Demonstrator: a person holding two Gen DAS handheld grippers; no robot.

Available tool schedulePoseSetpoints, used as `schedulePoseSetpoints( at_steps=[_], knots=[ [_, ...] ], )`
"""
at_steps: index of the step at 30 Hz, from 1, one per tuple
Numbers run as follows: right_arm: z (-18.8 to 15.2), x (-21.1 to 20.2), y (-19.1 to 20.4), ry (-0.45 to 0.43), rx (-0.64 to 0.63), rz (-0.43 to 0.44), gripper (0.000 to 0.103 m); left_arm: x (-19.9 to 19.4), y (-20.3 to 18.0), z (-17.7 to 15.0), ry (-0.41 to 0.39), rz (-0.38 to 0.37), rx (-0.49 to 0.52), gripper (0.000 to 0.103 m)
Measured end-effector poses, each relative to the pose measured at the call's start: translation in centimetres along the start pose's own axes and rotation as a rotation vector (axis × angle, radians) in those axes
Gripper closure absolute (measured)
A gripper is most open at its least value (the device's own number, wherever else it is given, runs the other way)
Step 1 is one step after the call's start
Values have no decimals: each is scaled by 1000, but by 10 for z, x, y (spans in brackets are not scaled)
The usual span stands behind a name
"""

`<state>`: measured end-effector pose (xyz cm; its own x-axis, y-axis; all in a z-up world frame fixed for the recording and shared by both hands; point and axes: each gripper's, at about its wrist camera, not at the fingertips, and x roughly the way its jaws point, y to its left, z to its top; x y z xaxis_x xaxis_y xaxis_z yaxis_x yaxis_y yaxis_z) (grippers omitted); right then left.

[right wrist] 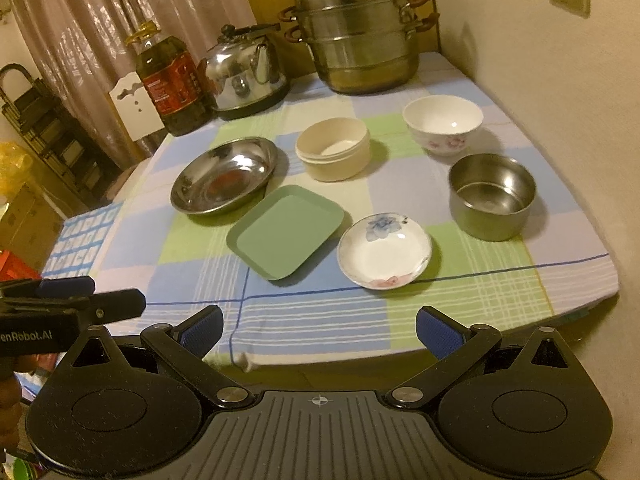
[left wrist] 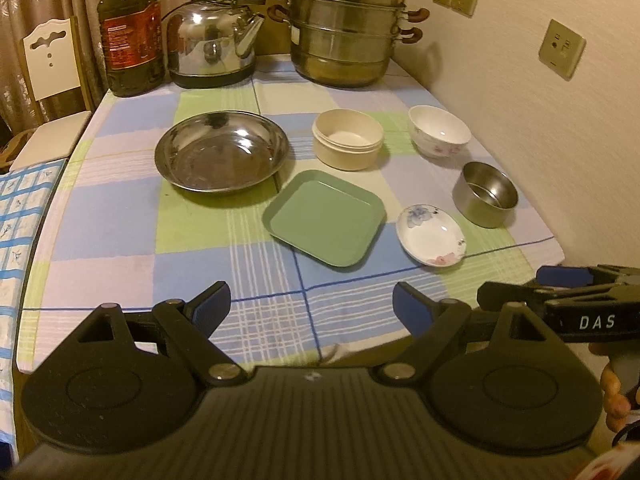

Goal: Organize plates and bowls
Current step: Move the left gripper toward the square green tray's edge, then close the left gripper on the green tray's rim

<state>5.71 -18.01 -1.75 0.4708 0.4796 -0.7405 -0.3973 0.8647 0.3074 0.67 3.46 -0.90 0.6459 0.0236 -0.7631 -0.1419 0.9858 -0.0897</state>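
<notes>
On the checked tablecloth lie a wide steel plate (left wrist: 221,151) (right wrist: 224,176), a green square plate (left wrist: 325,218) (right wrist: 285,232), a small flowered saucer (left wrist: 431,235) (right wrist: 385,251), a cream round bowl (left wrist: 347,139) (right wrist: 333,148), a white flowered bowl (left wrist: 439,131) (right wrist: 443,123) and a steel bowl (left wrist: 485,193) (right wrist: 492,196). My left gripper (left wrist: 312,306) is open and empty above the table's near edge. My right gripper (right wrist: 319,330) is open and empty, also at the near edge; it shows from the side in the left wrist view (left wrist: 560,284).
At the back stand an oil bottle (left wrist: 130,32) (right wrist: 172,84), a steel kettle (left wrist: 214,40) (right wrist: 248,74) and a stacked steamer pot (left wrist: 346,28) (right wrist: 360,28). A wall (left wrist: 520,100) runs along the table's right side. A white chair (left wrist: 50,80) is at the left.
</notes>
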Motion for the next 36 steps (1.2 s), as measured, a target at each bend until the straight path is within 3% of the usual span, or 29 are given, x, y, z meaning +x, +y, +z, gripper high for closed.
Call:
schedulePoseSetpoints(
  at_steps=[12, 16, 29, 36],
  knots=[
    [10, 49, 15, 41, 38, 1, 1, 42, 43, 17, -1, -65, 14, 28],
    [15, 67, 18, 43, 76, 7, 13, 63, 52, 25, 14, -100, 39, 36],
    [28, 123, 27, 41, 194, -23, 28, 132, 70, 43, 87, -171, 123, 45],
    [28, 149, 27, 39, 268, -59, 40, 164, 78, 53, 108, -197, 162, 56]
  ],
)
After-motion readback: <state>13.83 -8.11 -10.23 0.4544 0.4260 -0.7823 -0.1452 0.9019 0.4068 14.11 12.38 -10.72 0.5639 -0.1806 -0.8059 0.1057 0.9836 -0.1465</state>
